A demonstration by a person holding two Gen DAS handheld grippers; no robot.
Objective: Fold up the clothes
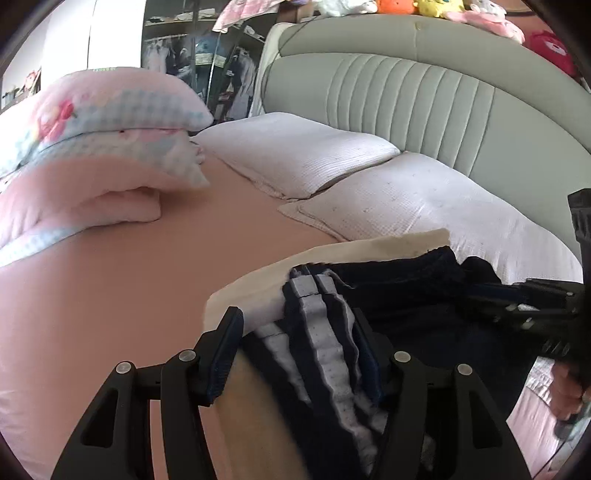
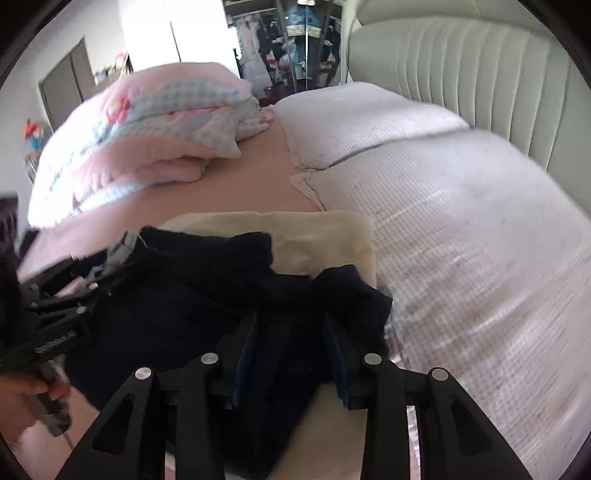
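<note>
- Bedroom. Bed [image 1: 110, 295] covered with a smooth, matte pink sheet; padded grey-green headboard [image 1: 424, 99] with vertical channel stitching, gently curved top.
- Two white pillows [image 1: 295, 151] lie side by side against the headboard, waffle-textured covers, flat and slightly speckled.
- Folded quilt [image 1: 92, 158] at the far left of the bed: soft, puffy, pink with pale blue gingham and a floral print, stacked in thick rolled layers.
- Plush toys [image 1: 436, 7] line the top of the headboard, bright orange, yellow and pink. Glass-fronted wardrobe [image 2: 288, 48] behind, hanging garments dimly visible.
- Cream folded cloth [image 2: 314, 240] lies on the sheet just beside the nearer pillow; thick, squared edges, slightly stained along one fold.
- Dark navy garment [image 2: 203, 280] is piled on the cream cloth, limp and crumpled, matte weave. Its ribbed waistband [image 1: 325, 332], navy with pale grey stripes and a wavy elastic edge, sits at the left end.
- Left gripper [image 1: 295, 332]: black plastic linkage with metal rivets, blue pads. Fingers [image 1: 225, 350] stand apart, the striped waistband between them; pads do not visibly press it.
- Right gripper [image 2: 291, 339]: same build. Fingers [image 2: 340, 354] apart, a fold of the navy garment lying between them, loose rather than pinched.
- A hand [image 2: 26, 391] grips the left tool's handle at the edge of the right wrist view.
</note>
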